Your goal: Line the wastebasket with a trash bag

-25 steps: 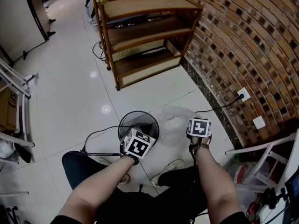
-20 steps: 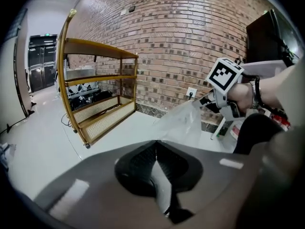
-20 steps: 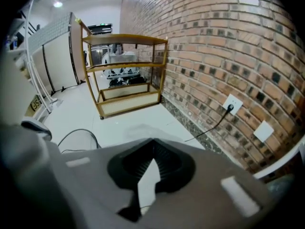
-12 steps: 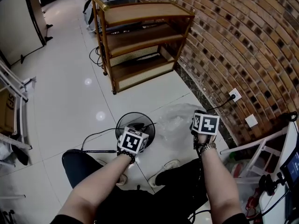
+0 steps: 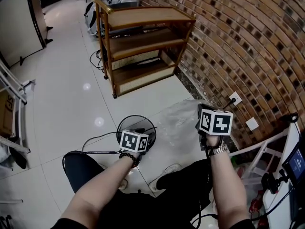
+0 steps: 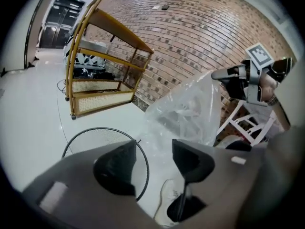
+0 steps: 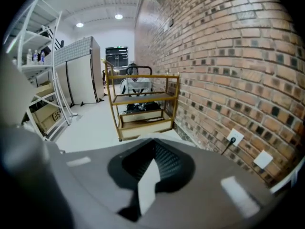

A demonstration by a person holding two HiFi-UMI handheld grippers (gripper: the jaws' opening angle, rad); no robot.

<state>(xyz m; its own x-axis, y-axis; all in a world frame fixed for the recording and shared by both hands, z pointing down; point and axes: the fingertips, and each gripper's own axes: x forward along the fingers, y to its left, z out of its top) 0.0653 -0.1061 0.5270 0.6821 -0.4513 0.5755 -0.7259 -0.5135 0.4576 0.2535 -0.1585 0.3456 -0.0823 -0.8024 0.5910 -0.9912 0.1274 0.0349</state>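
Left gripper view: left tongs (image 6: 155,151) are being opened, empty, while the clear plastic trash bag (image 6: 186,113) is hoisted higher, clamped in the closed right tongs (image 7: 151,168), seemingly to be shaken open.

A: Wastebasket (image 5: 127,123) material?
B: Black metal wire mesh, matt.
A: Trash bag (image 5: 176,123)?
B: Thin clear plastic film, crinkled, glossy.
A: Surrounding surfaces?
B: Floor (image 5: 66,89): pale tile, polished, reflecting the lamps. Shelf unit (image 5: 143,17): varnished wood with woven cane panels. Wall (image 5: 248,42): rough, matt brick.
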